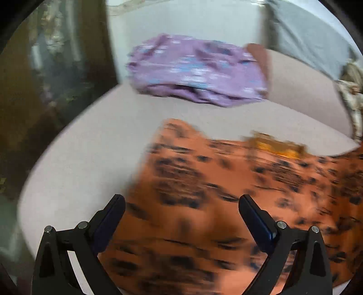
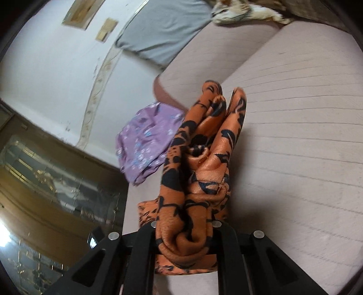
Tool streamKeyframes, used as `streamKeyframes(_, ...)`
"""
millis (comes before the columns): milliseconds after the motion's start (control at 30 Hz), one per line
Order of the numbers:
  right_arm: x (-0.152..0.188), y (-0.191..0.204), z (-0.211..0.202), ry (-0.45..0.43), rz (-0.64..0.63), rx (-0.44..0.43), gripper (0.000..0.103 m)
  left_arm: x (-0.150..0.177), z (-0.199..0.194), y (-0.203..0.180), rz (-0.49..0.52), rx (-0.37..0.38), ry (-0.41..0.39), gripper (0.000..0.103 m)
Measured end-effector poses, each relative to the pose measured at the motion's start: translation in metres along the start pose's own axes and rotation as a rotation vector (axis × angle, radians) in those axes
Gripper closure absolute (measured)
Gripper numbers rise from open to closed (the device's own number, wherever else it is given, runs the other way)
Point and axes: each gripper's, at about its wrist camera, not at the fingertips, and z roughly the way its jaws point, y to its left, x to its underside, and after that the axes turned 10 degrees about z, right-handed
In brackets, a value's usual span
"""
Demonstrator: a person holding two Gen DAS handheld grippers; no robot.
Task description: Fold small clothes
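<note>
An orange garment with black print (image 1: 226, 192) lies spread on the pale sofa seat (image 1: 90, 136), blurred by motion. My left gripper (image 1: 181, 202) is open and empty just above its near edge. My right gripper (image 2: 185, 229) is shut on a bunched fold of the same orange garment (image 2: 199, 163) and holds it up off the seat. A folded purple floral garment (image 1: 195, 70) lies farther back near the seat's edge; it also shows in the right wrist view (image 2: 145, 140).
A grey cushion (image 2: 163, 29) leans at the sofa's back. The sofa backrest (image 2: 306, 113) is ribbed and pale. A dark wood and glass cabinet (image 2: 45, 192) stands beyond the sofa's edge. A patterned cloth (image 2: 245, 11) lies on the sofa's top.
</note>
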Motion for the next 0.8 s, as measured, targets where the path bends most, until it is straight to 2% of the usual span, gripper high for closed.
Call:
streamKeyframes(67,0.005,0.017,0.011,0.022,-0.028,0.0,0.091,0.0,0.012,0.031,-0.062,-0.051,0.058,0.003)
streamKeyframes(167,0.016,0.037,0.028,0.054,-0.058,-0.006,0.091,0.007,0.026,0.073,-0.188,-0.013,0.106,0.003)
streamKeyframes(333,0.039,0.066,0.063,0.123,-0.085,-0.029,0.091,0.021,0.046,0.109,-0.271,-0.019,0.201,0.003)
streamKeyframes(433,0.06,0.077,0.081,0.178,-0.099,-0.042,0.091,0.025,0.045,0.127,-0.337,0.012,0.199,0.003)
streamKeyframes(633,0.116,0.1,0.13,0.317,-0.15,-0.048,0.091,0.03,0.037,0.16,-0.424,-0.035,0.17,0.003)
streamKeyframes(733,0.144,0.093,0.155,0.392,-0.156,0.012,0.091,0.037,0.035,0.177,-0.474,-0.045,0.164,0.003)
streamKeyframes(800,0.159,0.084,0.171,0.439,-0.19,0.06,0.087,0.041,0.033,0.185,-0.502,-0.04,0.154,0.003)
